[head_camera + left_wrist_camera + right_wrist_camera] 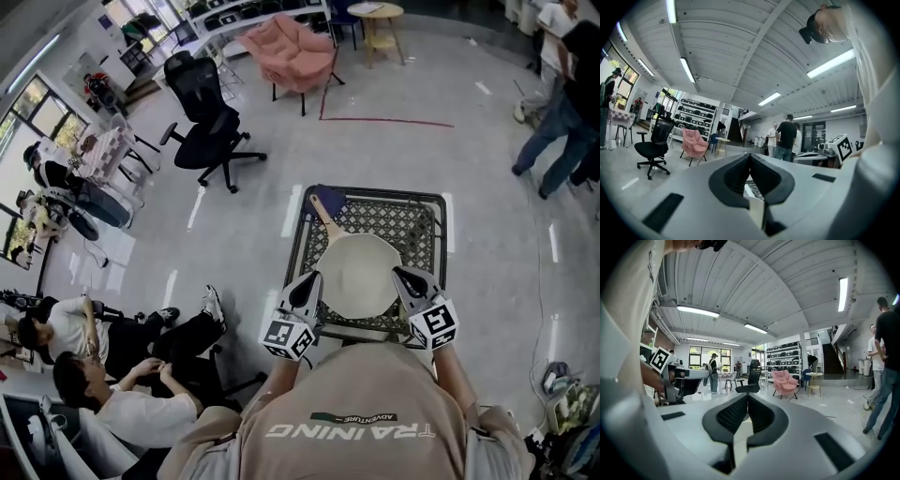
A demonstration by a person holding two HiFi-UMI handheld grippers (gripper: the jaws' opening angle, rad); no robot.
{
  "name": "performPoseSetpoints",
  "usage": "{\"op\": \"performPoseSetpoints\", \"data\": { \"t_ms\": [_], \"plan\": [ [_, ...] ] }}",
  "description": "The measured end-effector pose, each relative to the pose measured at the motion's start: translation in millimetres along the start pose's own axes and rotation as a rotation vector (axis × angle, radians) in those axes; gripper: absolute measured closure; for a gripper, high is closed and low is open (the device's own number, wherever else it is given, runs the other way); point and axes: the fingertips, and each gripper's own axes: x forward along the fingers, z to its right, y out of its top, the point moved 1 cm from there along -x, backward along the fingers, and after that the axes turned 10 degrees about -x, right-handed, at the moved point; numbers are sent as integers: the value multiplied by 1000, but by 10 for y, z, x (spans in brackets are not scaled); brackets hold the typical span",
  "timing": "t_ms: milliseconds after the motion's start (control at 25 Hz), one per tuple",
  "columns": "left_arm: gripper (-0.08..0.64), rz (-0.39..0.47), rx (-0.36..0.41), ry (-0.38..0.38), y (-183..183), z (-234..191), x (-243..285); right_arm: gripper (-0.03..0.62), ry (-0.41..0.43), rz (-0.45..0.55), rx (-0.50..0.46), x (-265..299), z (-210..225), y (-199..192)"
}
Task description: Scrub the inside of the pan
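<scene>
The pan, judged stiff and heavy, is best taken by its 11 o'clock handle; the left gripper and right gripper fingers are shut, empty.

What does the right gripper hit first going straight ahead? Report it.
Likely the pan, at its right rim: in the head view the right gripper angles inward toward it. It might pass just above; height is unclear.

The pan lies on the wire-mesh table, its handle toward the far left corner. The left gripper is at its near left rim, the right gripper at its near right. An office chair stands behind, to the left.
</scene>
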Motion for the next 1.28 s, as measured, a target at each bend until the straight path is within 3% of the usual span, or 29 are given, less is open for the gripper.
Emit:
{"op": "performPoseSetpoints", "data": {
  "t_ms": [200, 840, 1280],
  "plan": [
    [542, -8, 25, -3, 33, 41, 52, 574, 1, -15, 13, -38, 43, -59],
    [543, 2, 19, 24, 56, -5, 123, 574, 46, -56, -41, 52, 147, -149],
    [543, 0, 12, 27, 59, 7, 155, 574, 34, -99, -80, 77, 308, -227]
  ]
}}
